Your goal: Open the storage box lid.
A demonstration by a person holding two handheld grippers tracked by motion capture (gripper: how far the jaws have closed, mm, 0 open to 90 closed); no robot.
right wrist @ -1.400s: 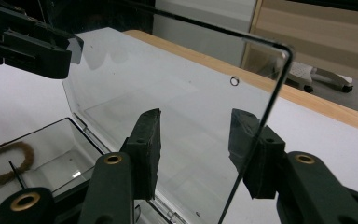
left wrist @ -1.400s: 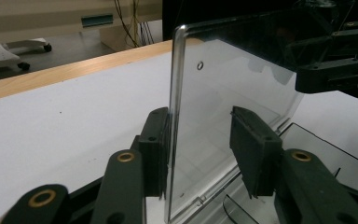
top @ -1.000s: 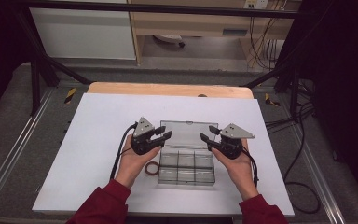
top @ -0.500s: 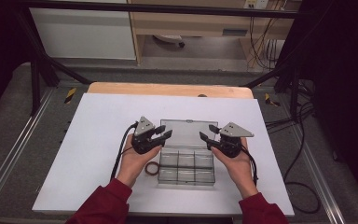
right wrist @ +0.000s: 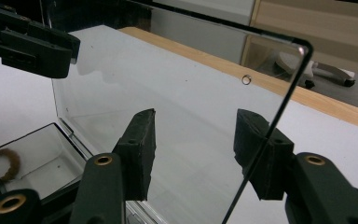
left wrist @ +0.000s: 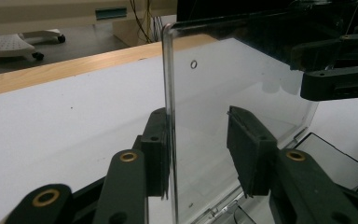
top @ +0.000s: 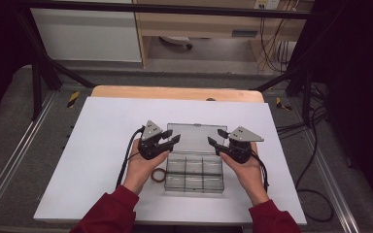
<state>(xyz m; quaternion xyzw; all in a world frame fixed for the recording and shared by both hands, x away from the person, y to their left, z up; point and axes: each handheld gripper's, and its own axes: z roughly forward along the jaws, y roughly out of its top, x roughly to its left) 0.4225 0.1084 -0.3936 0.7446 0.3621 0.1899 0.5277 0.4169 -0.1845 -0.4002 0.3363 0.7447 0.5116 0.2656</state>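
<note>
A clear plastic compartment box [top: 194, 174] lies on the white table with its lid [top: 193, 138] standing open. My left gripper [top: 174, 136] straddles the lid's left edge. In the left gripper view the lid [left wrist: 223, 79] runs between the jaws [left wrist: 196, 116]; one pad lies against it and the other stands well apart. These jaws have just been opening. My right gripper [top: 215, 136] straddles the lid's right edge. In the right gripper view the lid [right wrist: 168, 79] passes between the spread jaws [right wrist: 193, 116] with a wide gap to the left pad.
A brown ring [top: 159, 175] lies on the table by the box's left side, also seen through the box wall as the brown ring [right wrist: 2, 170]. The white sheet [top: 102, 145] has free room on both sides. A wooden edge [top: 175, 93] runs along the back.
</note>
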